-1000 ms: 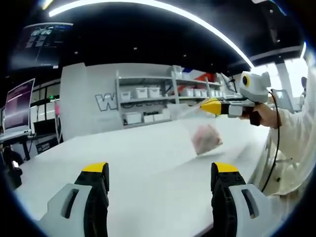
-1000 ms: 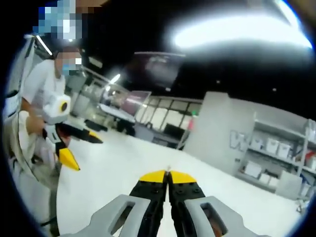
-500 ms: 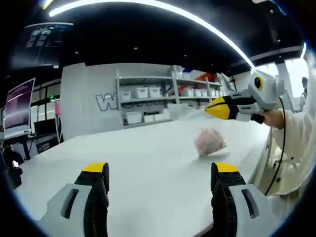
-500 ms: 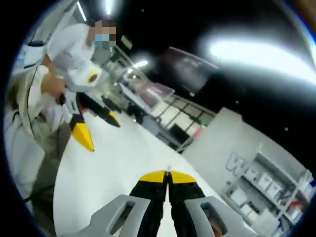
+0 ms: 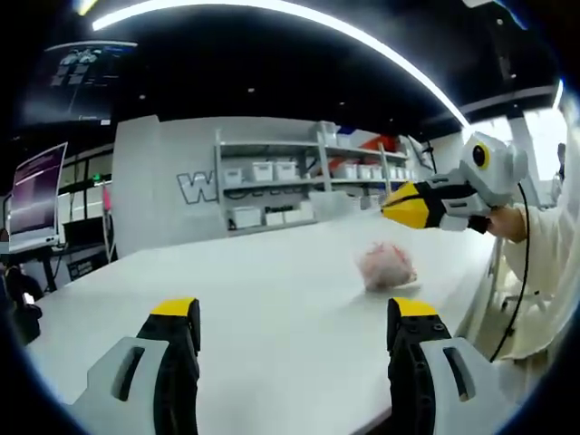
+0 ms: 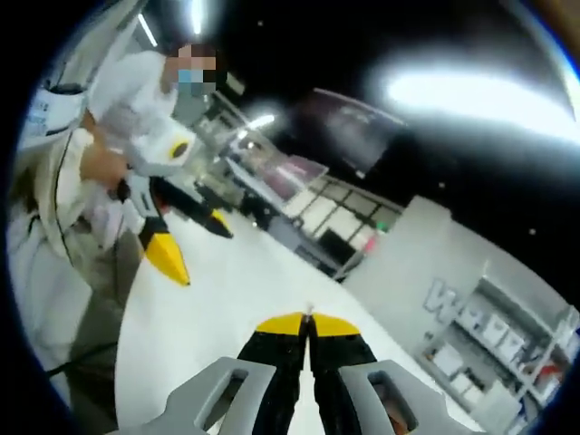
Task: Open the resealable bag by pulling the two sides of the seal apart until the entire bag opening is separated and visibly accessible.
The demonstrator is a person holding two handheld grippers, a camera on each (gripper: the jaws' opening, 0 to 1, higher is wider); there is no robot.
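Left yellow-tipped black tool (image 5: 296,313) spread wide above the white surface (image 5: 272,299). Clear resealable bag with pink contents (image 5: 387,265) lying on that surface at 2 o'clock, just below the right yellow-tipped tool (image 5: 410,207); right tool's tips pressed together in its own view, nothing visibly pinched. Large grey "W" on the far wall (image 5: 195,188), remaining letters unreadable behind white shelving with bins (image 5: 272,186).

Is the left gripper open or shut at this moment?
Open. In the left gripper view, the left gripper's two yellow-tipped jaws stand far apart, with bare white table between them and nothing held.

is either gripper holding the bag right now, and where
Left gripper is open, holding nothing. Right gripper is shut; whether it pinches the bag cannot be told.
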